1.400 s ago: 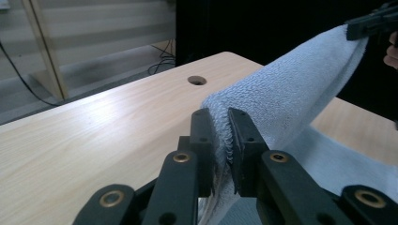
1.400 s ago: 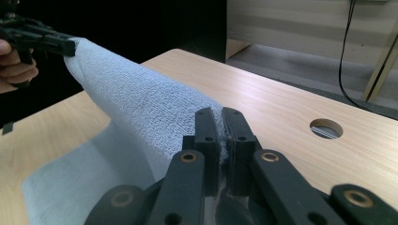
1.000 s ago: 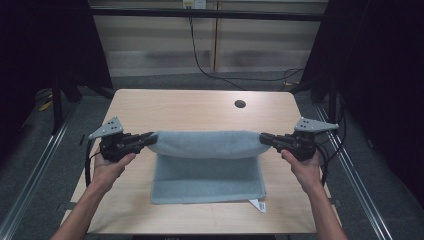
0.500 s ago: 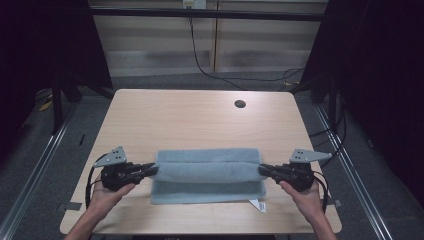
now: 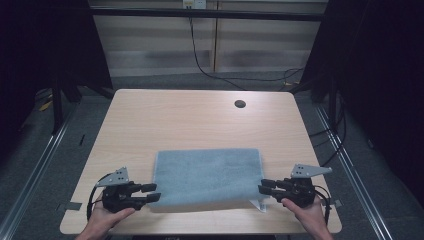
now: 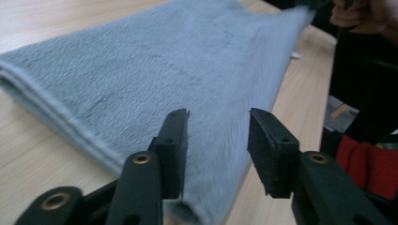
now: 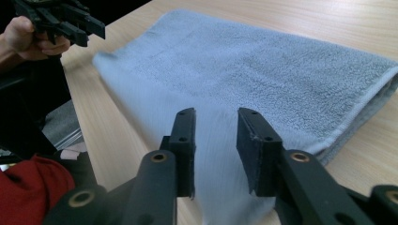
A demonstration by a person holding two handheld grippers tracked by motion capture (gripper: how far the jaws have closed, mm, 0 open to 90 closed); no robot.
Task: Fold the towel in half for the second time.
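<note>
folded grey towel lies on the desk; left gripper at 8 o'clock and right gripper at 4, fingers spread, should back straight out without dragging the corners.

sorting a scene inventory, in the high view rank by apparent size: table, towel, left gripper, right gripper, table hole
1. table
2. towel
3. left gripper and right gripper: they look about alike, so no ranking between them
4. table hole
</note>
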